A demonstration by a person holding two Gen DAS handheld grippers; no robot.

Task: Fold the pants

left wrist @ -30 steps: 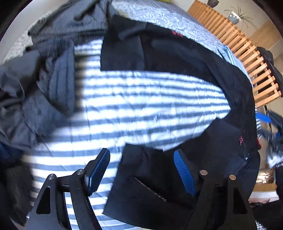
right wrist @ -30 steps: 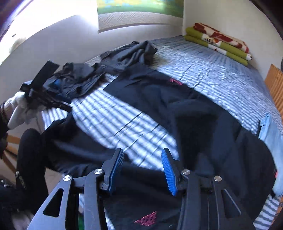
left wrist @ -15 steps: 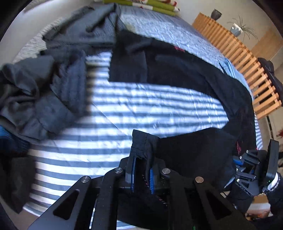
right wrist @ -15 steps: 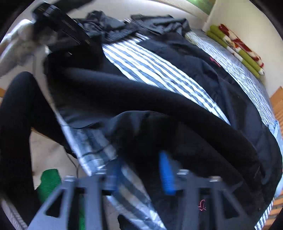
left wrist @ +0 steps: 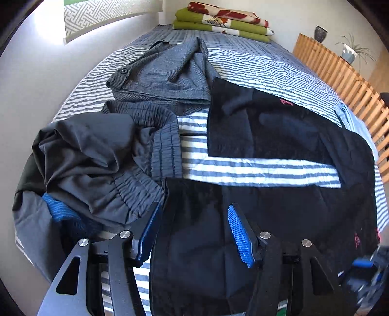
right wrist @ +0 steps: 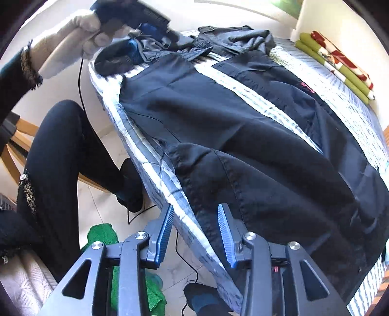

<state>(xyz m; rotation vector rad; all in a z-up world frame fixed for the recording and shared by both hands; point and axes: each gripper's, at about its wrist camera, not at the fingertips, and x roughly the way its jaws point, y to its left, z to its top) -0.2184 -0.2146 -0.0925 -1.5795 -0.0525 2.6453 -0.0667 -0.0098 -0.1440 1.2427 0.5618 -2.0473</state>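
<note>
The bed (left wrist: 255, 60) carries a cover with blue and white stripes, and strong sunlight lies on it in bands. At 12 o'clock of the left wrist view, folded blankets (left wrist: 223, 23) – green, red and cream – rest against a pale wall (left wrist: 287, 17). At 2 o'clock stands a wooden slatted rail (left wrist: 340, 80) with a dark vase (left wrist: 320, 31) and a potted plant (left wrist: 351, 49) – both behind it. The floor (right wrist: 97, 194) has light tiles.

Both wrist views steeply down, sharing black pants (left wrist: 279, 214)
</note>
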